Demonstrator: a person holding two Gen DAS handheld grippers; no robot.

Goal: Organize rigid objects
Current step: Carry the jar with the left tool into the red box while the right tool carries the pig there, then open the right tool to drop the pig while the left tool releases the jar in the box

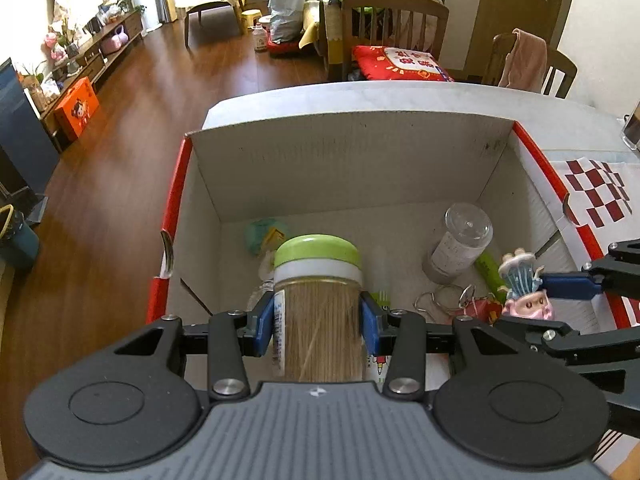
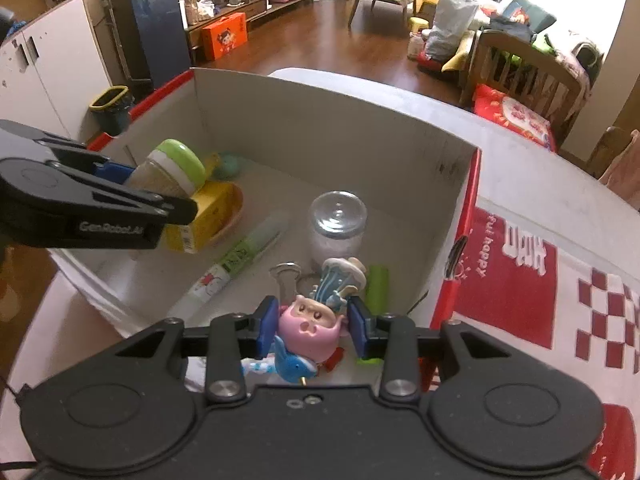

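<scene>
The toothpick jar, green-lidded and full of wooden sticks, is clamped between the blue pads of the left gripper and hangs over the near left part of the box, lid pointing toward the far wall. The pink figurine, with a blue fish at its base, is pinched by the right gripper over the near right part of the same box, close to the red-edged right wall. Both sets of fingers are closed on their loads, neither yet resting on the floor of the box as far as I can tell. To finish well, each piece should probably go down into a bare patch before the jaws part: the jar toward the near left corner, clear of the yellow carton and the white tube beside it; the figurine short of the clear-capped bottle, the green stick and the metal ring below it. Releasing high risks the jar rolling into the others. The box stands on a white table, with a red and white checked flap spread over the right edge. Beyond lie a wood floor, wooden chairs with a red cushion, a low TV bench and a cluttered sofa.
</scene>
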